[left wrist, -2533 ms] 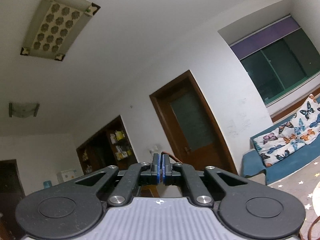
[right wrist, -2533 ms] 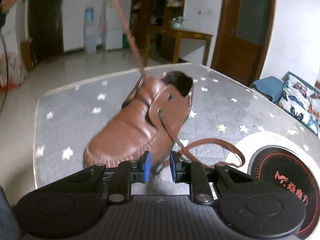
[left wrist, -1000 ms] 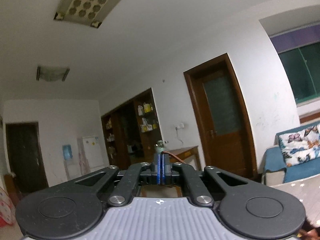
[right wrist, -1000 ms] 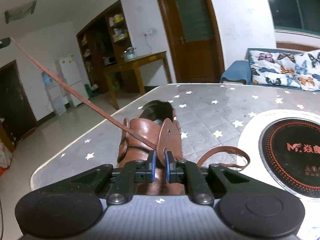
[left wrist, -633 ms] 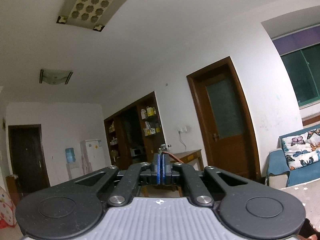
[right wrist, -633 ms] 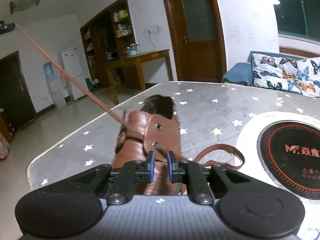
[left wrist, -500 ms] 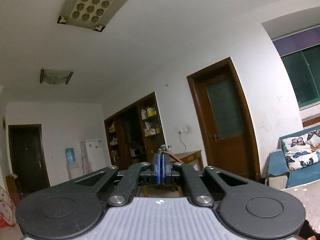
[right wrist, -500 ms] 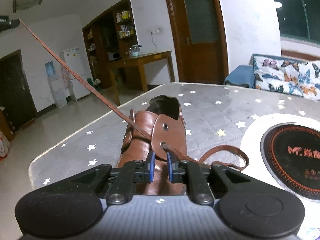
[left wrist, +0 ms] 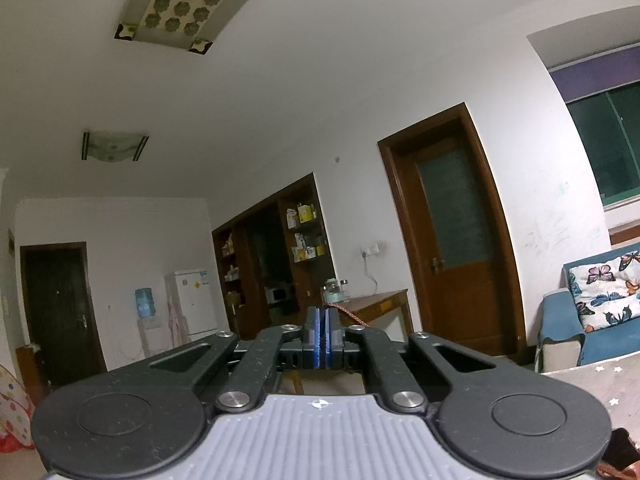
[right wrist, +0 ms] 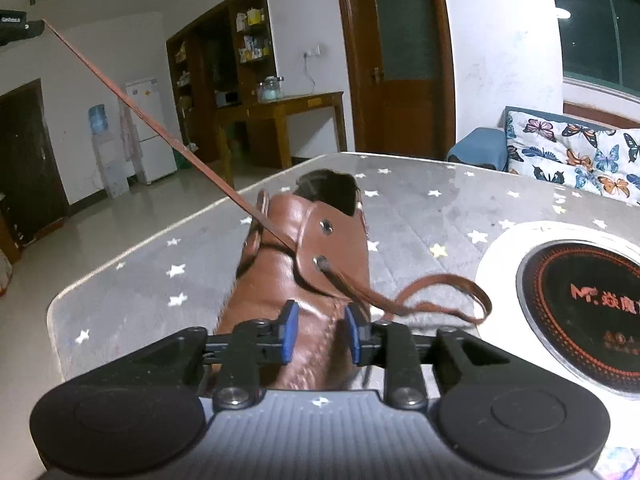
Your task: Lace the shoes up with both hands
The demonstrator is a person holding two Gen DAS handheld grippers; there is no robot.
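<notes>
A brown leather shoe (right wrist: 280, 280) lies on the star-patterned table cover (right wrist: 140, 280), toe toward me. One end of its brown lace (right wrist: 160, 128) runs taut from an eyelet up to my left gripper (right wrist: 24, 28) at the top left. In the left wrist view, the left gripper (left wrist: 321, 336) is shut on the lace (left wrist: 348, 314), high above the table. The other lace end (right wrist: 440, 284) trails from a right-hand eyelet and loops on the cover. My right gripper (right wrist: 318, 334) hovers over the shoe's toe, its jaws opening; the pads grip nothing.
A round black and orange disc (right wrist: 580, 300) on a white ring lies at the right of the table. The table's edge curves at the left above a tiled floor. A sofa with a butterfly cushion (right wrist: 580, 152) and a wooden side table (right wrist: 288, 108) stand beyond.
The right gripper's jaws have gone from nearly shut to clearly apart. The lace stays taut between the shoe and the left gripper, which has held still over the last second.
</notes>
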